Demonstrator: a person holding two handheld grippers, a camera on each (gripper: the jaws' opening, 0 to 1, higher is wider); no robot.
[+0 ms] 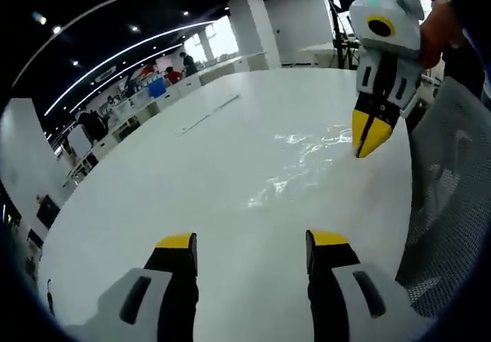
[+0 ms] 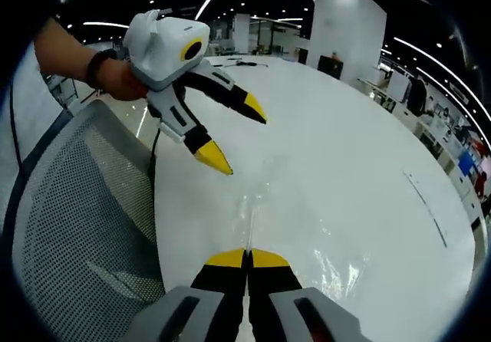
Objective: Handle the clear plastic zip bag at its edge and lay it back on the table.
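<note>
Right claw (image 2: 247, 254) pinches the zip bag (image 1: 307, 162) edge near the table (image 1: 192, 204) edge; left claw (image 1: 252, 242) gapes, empty; lowering and release appear next.

A large white table (image 1: 192, 196) with a rounded edge and a glossy top carries the things; ceiling lights reflect faintly in it. Directly on it lies a clear bag (image 1: 295, 166), crumpled and glinting, near the edge by a mesh chair (image 1: 449, 196); in the right gripper view the bag (image 2: 307, 235) spreads across the top ahead of the jaws. Farther off on the table lies a thin, pale strip (image 1: 207, 114), well apart from the bag.
</note>
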